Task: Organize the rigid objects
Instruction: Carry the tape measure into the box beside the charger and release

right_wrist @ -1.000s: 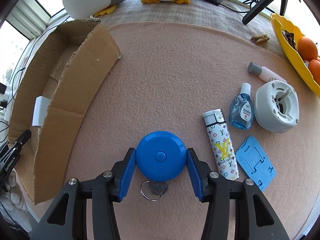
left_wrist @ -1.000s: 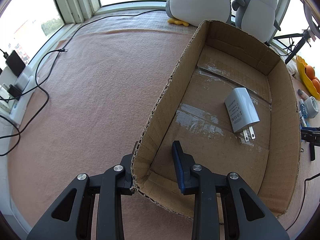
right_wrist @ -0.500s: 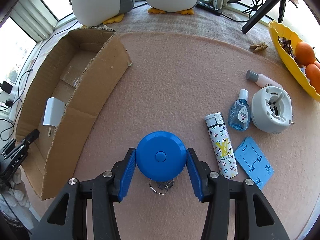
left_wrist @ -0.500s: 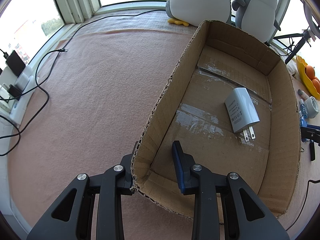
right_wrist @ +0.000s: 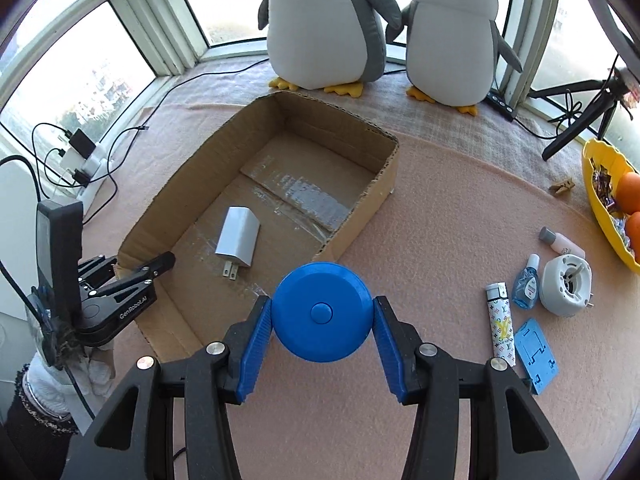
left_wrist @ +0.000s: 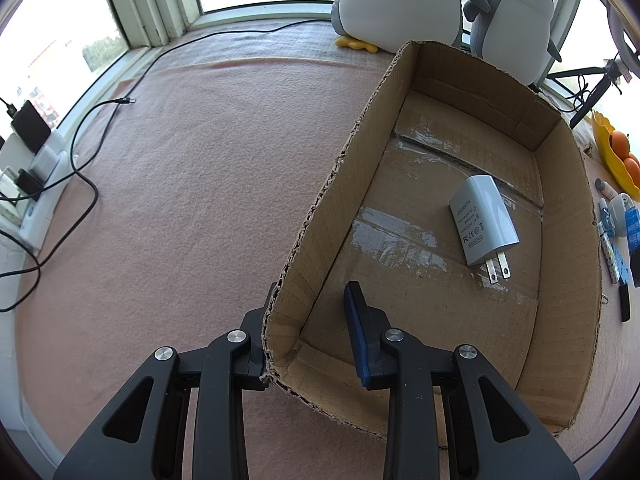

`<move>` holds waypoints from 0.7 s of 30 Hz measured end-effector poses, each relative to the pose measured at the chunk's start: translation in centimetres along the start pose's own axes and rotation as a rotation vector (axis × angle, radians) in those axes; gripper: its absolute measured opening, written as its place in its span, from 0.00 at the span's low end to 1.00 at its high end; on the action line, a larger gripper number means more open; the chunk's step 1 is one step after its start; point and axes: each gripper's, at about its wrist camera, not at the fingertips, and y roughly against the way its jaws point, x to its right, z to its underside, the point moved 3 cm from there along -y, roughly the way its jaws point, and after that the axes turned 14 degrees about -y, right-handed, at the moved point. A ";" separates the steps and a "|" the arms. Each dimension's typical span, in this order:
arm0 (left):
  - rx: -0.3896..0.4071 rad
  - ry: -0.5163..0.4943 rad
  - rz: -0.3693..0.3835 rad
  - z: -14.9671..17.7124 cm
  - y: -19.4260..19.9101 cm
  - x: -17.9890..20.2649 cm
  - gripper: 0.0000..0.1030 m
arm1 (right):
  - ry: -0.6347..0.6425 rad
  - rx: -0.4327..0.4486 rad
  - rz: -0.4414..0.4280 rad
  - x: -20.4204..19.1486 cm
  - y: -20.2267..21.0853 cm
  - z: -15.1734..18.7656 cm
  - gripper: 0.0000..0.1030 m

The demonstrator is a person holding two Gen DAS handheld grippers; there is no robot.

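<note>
My right tongs point(right_wrist: 322, 320) grip the round blue tape measure point(right_wrist: 322, 311) just short of the cardboard box point(right_wrist: 384, 184), whose open inside lies ahead and to the left, while my left tongs point(left_wrist: 308, 332) pinch the box's near corner.
</note>
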 end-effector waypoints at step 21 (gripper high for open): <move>0.000 -0.001 0.000 0.0 0.0 0.0 0.28 | 0.110 -0.043 -0.061 -6.7 -2.6 1.4 0.45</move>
